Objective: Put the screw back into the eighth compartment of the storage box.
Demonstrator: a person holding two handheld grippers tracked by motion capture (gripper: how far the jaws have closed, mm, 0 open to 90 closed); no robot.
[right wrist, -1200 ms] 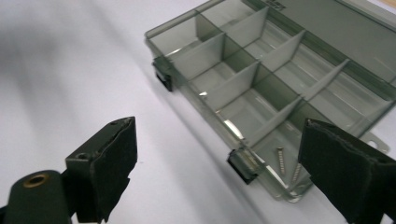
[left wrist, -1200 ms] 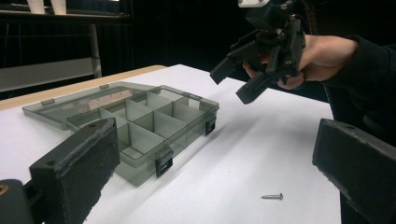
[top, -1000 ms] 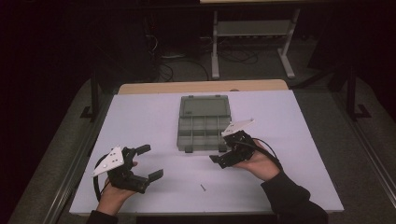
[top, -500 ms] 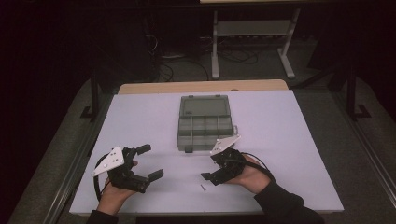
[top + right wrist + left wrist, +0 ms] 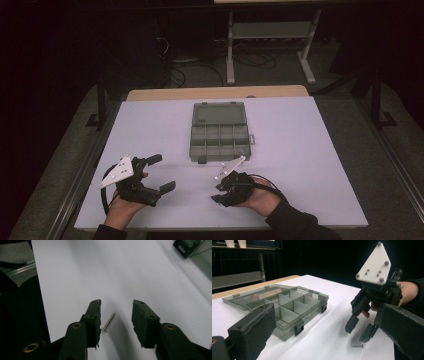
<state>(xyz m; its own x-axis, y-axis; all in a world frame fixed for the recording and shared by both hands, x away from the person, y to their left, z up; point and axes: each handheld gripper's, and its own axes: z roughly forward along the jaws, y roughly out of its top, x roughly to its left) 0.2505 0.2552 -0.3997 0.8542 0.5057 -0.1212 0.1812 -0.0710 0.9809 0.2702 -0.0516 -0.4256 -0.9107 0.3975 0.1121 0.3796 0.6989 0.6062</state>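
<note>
A small silver screw [image 5: 108,322] lies flat on the white table [image 5: 310,150], also seen as the screw [image 5: 357,346] in the left gripper view. My right gripper [image 5: 116,312] points down over it. Its jaws have just been closing and now stand either side of the screw without pressing it; the screw's head lies close to the left-hand jaw. In the high view the right gripper [image 5: 216,193] is near the front edge, in front of the open grey compartment box [image 5: 220,135]. My left gripper [image 5: 162,172] rests at the front left, open and holding nothing, facing the right gripper [image 5: 357,333].
The box [image 5: 284,305] has its lid folded back toward the far side and its compartments look bare. A wooden strip [image 5: 215,93] runs along the table's far edge. Behind it stands a metal frame [image 5: 270,35] on a dark floor with cables.
My right gripper has moved from beside the box toward the front edge and down over the screw, its jaws narrower than before. The left gripper has stayed put.
</note>
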